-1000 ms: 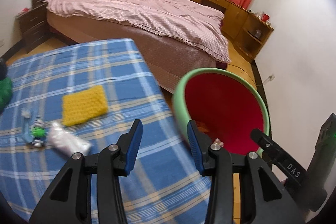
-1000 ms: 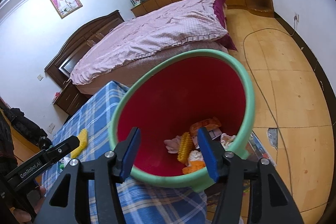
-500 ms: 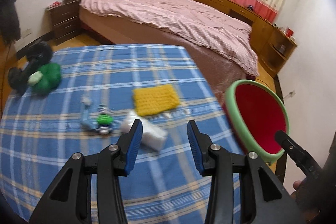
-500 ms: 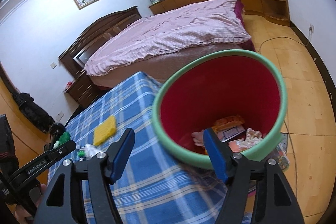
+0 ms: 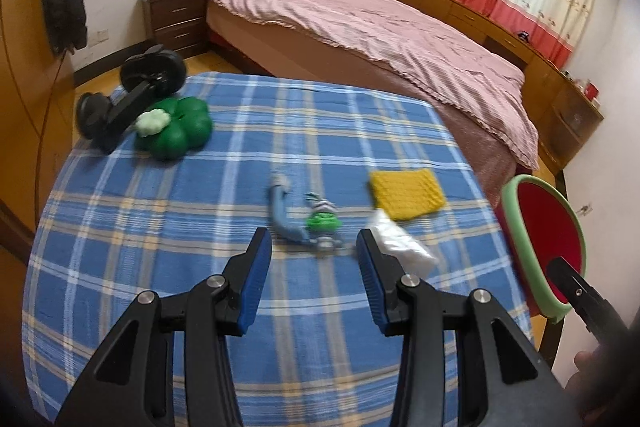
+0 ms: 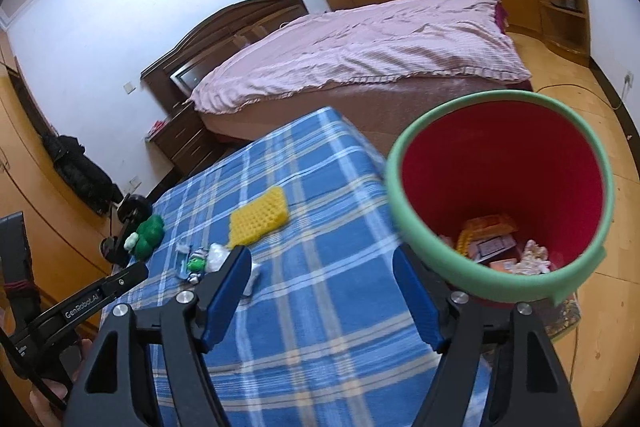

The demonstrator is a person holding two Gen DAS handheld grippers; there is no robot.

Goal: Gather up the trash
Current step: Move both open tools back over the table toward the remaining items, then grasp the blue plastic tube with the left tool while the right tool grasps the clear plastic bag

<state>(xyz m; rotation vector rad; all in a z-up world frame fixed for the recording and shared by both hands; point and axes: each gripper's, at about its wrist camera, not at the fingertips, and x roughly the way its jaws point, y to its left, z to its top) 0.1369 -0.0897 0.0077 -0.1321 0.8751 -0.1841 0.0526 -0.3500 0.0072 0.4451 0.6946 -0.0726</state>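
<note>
Blue plaid cloth (image 5: 168,227) covers the table where the remaining litter lies: a white crumpled wrapper (image 5: 404,247), a small green-and-striped scrap (image 5: 322,219) touching a pale blue strip (image 5: 282,215), and a yellow knitted square (image 5: 406,193) just behind the wrapper. The left gripper (image 5: 314,255) hangs above this cluster with its jaws partly spread and nothing between them. The right gripper (image 6: 322,281) has just been opening its jaws, which stand wide and empty, near the green-rimmed red bin (image 6: 500,291) that stands off the table's edge with paper and wrappers already at its bottom.

Judging from this, the next pick is likely the wrapper or the small scrap, and both views are smeared by motion (so aim may be off). The wrapper sits right by the left gripper's right-hand finger, so a descent could shove it sideways toward the table edge instead of straddling it. The scrap and the strip touch each other, so a pinch may drag both, or drop one on the way. A low grab could also bunch the cloth. The green plush toy (image 5: 176,131) and black wheeled tool (image 5: 132,99) at the far corner may not be trash at all
</note>
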